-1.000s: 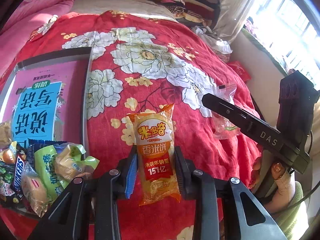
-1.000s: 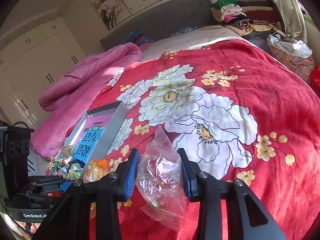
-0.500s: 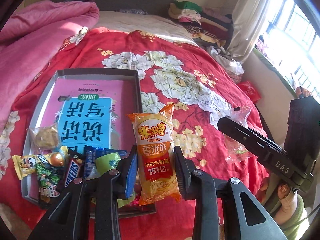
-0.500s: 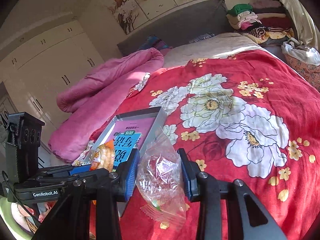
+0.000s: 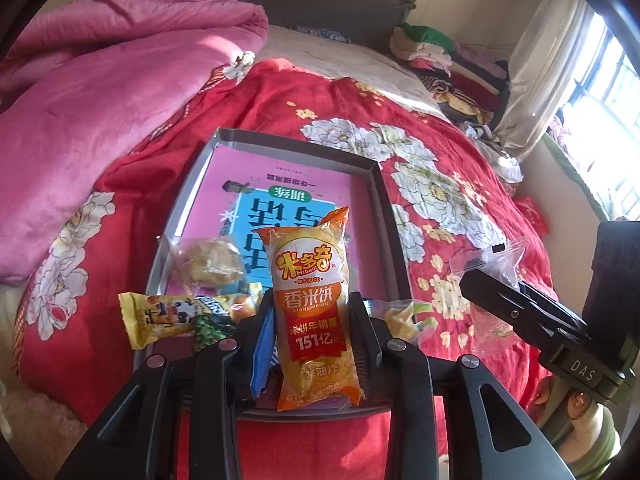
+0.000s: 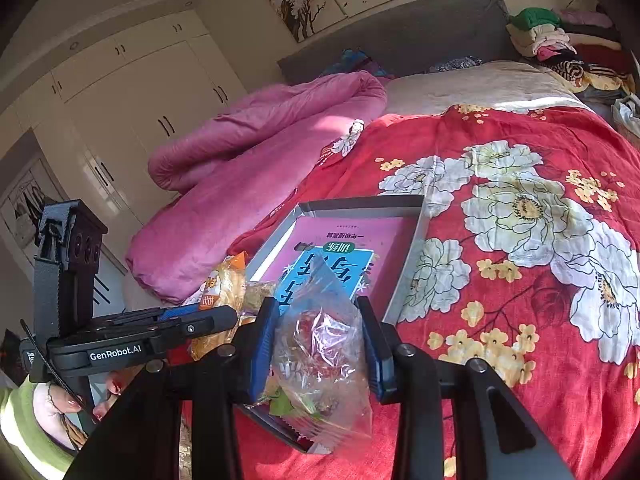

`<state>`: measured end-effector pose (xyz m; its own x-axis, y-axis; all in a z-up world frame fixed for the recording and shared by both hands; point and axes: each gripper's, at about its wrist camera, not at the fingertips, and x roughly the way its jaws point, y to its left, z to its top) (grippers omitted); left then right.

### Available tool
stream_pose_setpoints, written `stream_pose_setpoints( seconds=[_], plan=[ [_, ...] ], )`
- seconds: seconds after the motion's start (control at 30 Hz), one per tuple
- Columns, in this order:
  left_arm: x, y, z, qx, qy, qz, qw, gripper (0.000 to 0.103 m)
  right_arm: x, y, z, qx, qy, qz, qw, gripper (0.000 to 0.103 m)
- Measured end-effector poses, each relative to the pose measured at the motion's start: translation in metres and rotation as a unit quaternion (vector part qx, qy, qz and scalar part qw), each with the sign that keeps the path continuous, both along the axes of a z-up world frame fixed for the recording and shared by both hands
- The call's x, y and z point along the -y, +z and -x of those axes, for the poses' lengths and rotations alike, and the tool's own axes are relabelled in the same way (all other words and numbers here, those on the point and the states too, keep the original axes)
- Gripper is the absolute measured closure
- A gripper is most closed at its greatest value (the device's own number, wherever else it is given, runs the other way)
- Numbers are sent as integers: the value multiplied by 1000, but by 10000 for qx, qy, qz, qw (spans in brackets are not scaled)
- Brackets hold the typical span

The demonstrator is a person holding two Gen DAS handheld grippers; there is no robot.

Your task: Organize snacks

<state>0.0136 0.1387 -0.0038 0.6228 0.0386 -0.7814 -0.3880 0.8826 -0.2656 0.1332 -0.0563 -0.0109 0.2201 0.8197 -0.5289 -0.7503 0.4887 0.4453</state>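
Observation:
My left gripper (image 5: 312,324) is shut on an orange rice-cracker packet (image 5: 310,280), held upright over the near end of a grey tray (image 5: 384,208). The tray lies on the red flowered bedspread and holds a pink-and-blue book (image 5: 280,196) plus several small snacks, among them a yellow cow-print packet (image 5: 160,316) and a clear-wrapped pastry (image 5: 208,264). My right gripper (image 6: 318,340) is shut on a clear plastic snack bag (image 6: 320,344) above the tray's near right corner (image 6: 404,272). In the left wrist view that gripper (image 5: 520,304) shows at the right with its bag (image 5: 496,264).
A pink quilt (image 5: 100,92) is heaped on the left of the bed. Folded clothes (image 5: 448,64) are stacked at the headboard's right, beside a curtain and window. White wardrobes (image 6: 132,92) line the left wall. A person's hand (image 6: 60,400) holds the left gripper.
Both grippers have swung left across the bed, each still holding its snack. The tray, formerly off to the left, now lies directly beneath and ahead of them.

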Motion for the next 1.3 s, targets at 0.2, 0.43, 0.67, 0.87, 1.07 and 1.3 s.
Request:
stream_pose_setpoints(
  seconds=[0.2, 0.43, 0.67, 0.87, 1.07, 1.3],
  plan=[
    [-14, -17, 9, -258, 57, 11, 9997, 68, -36, -12, 12, -108, 289, 219, 9993, 64],
    [-14, -30, 7, -421, -37, 77, 9991, 68, -64, -37, 18, -84, 307, 707, 9970, 63],
    [-13, -30, 4, -511, -53, 1, 9987, 67, -55, -34, 15, 77, 103, 705, 9974, 50],
    [-10, -20, 6, -406, -13, -181, 9990, 43, -40, -12, 20, 535, -148, 719, 9959, 40],
    [-6, 3, 15, -143, 56, -428, 9990, 30, -23, 17, 33, 1033, -373, 701, 9915, 33],
    [12, 22, 46, -4, 78, -487, 9988, 26, 1, 36, 65, 1269, -453, 774, 9879, 24]
  ],
)
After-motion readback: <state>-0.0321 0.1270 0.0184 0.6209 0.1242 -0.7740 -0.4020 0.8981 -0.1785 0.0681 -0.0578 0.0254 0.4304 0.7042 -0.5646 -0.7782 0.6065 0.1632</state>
